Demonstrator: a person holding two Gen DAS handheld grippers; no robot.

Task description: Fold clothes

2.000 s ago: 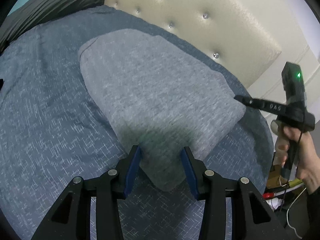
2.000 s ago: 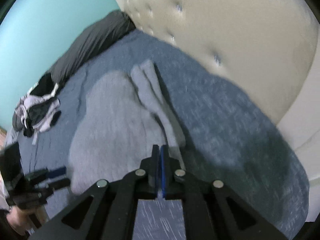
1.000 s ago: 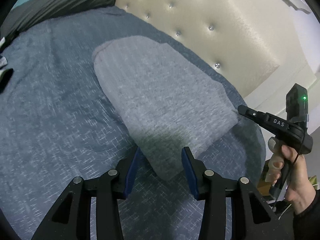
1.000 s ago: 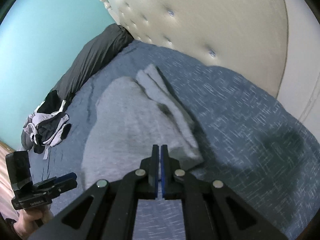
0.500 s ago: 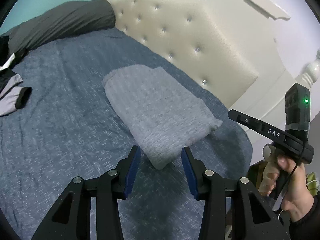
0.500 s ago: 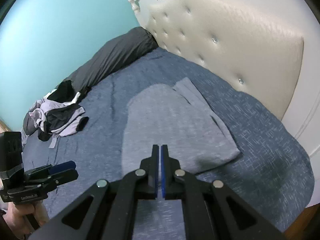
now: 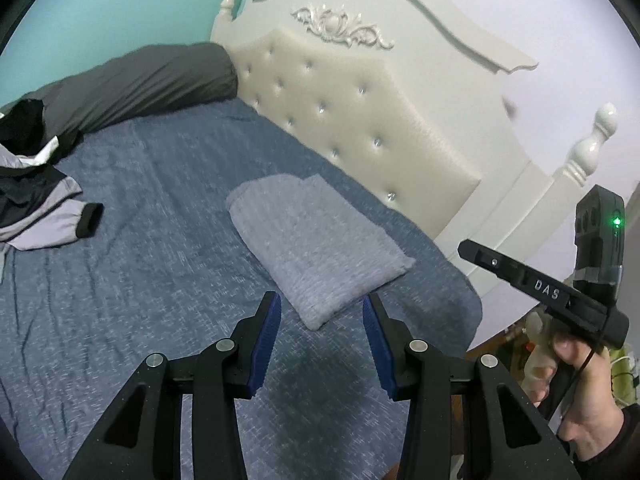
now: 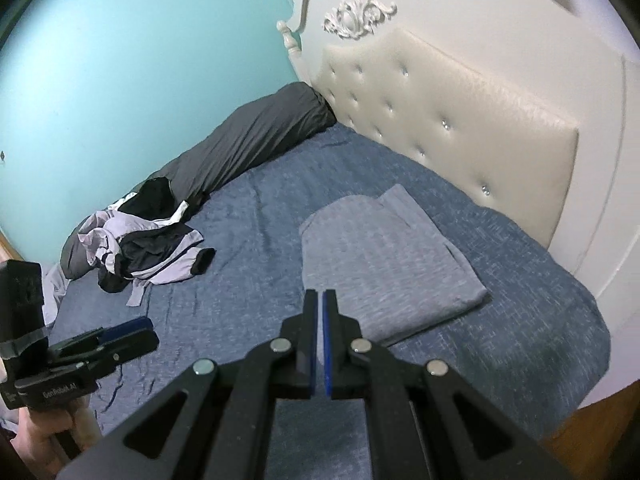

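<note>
Grey garment [image 7: 316, 248] lies folded on blue bedspread [image 7: 140, 280].

**Both grippers pulled back and up from the grey garment**

The folded grey garment [image 7: 320, 248] is now seen smaller and farther off in both views. The crumpled clothes pile [image 8: 148, 248] and the carved headboard [image 7: 360, 92] have been brought into frame, left side and top.

Folded grey garment [image 7: 320, 248] flat on blue bedspread [image 7: 140, 272]; left gripper [image 7: 321, 314] empty.
</note>
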